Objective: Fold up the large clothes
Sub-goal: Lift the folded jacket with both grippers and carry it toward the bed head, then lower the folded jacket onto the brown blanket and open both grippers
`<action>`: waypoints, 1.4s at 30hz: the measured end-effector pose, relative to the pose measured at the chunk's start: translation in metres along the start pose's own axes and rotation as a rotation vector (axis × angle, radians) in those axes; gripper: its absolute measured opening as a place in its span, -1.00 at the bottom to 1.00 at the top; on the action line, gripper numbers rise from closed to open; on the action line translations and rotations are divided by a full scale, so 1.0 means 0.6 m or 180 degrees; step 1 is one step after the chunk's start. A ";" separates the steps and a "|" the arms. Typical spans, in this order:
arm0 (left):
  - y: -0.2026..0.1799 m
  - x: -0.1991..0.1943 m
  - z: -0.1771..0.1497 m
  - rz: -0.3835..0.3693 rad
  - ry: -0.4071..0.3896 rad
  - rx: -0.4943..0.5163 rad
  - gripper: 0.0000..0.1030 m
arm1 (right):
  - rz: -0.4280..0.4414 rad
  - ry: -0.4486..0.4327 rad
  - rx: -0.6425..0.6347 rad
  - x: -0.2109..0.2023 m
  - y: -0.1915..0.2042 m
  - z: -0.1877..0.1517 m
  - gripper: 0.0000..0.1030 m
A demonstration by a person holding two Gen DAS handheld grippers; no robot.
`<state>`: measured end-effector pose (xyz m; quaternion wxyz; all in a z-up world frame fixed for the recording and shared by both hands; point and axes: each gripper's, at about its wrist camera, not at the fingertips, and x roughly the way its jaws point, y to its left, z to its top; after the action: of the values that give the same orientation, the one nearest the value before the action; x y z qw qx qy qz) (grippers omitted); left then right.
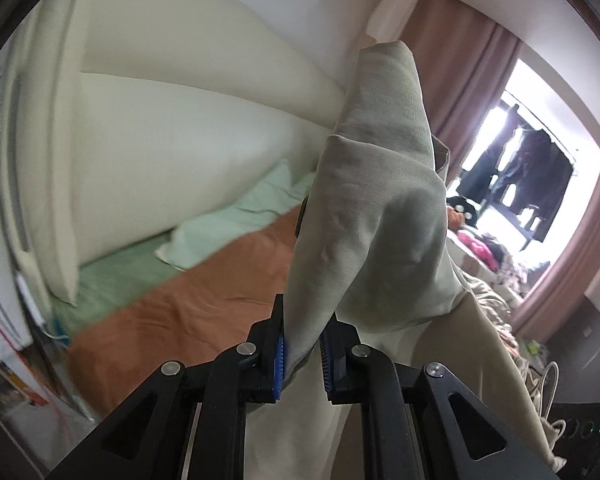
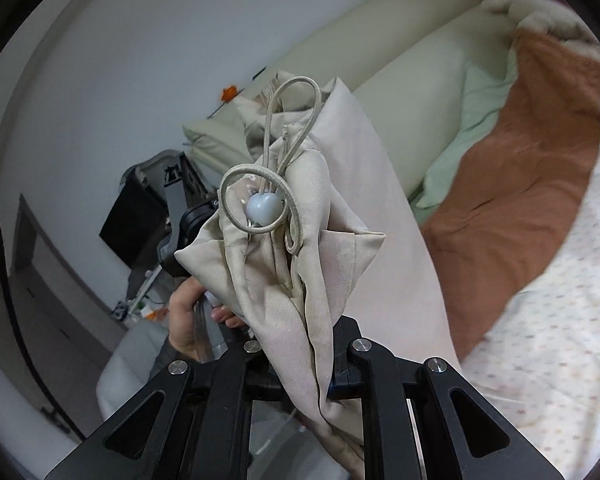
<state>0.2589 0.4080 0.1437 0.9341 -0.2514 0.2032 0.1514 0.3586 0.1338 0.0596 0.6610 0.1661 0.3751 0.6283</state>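
A large beige garment (image 1: pixel 380 216) hangs in the air over the bed, held by both grippers. My left gripper (image 1: pixel 303 354) is shut on a bunched edge of it; the cloth rises past the fingers and drapes to the right. My right gripper (image 2: pixel 300 364) is shut on another edge of the garment (image 2: pixel 320 248), where an elastic drawcord (image 2: pixel 288 128) with a pale round toggle (image 2: pixel 263 208) loops above the jaws. The left gripper's body and the hand holding it show behind the cloth in the right wrist view (image 2: pixel 188 320).
An orange-brown sheet (image 1: pixel 188 304) and a pale green pillow (image 1: pixel 236 220) lie on the bed below a cream padded headboard (image 1: pixel 180 120). A white dotted cover (image 2: pixel 548 352) lies at the right. A window with pink curtains (image 1: pixel 476 92) and clutter stand beyond.
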 end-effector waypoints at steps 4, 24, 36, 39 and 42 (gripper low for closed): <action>0.044 -0.006 0.011 0.0162 -0.0031 0.0039 -0.72 | 0.0209 0.0086 0.0101 0.060 -0.004 -0.010 -0.73; 0.161 0.199 0.003 0.0677 0.0354 -0.0029 -0.74 | 0.0684 0.0273 0.1163 0.240 -0.221 -0.054 -0.73; 0.133 0.396 -0.007 0.0900 0.0737 0.0078 -0.65 | 0.0121 -0.0115 0.1459 0.212 -0.417 -0.024 -0.74; 0.123 0.409 -0.027 0.0993 0.0844 0.0172 -0.53 | -0.0093 -0.0057 0.1706 0.223 -0.487 -0.048 -0.74; 0.126 0.394 -0.054 0.0996 0.0927 0.0246 -0.53 | -0.0449 0.0058 0.1961 0.229 -0.549 -0.084 -0.74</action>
<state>0.4257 0.4962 -0.0207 0.8689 -0.2000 0.3783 0.2487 0.5459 0.2011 -0.2407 0.6182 0.3265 0.5643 0.4392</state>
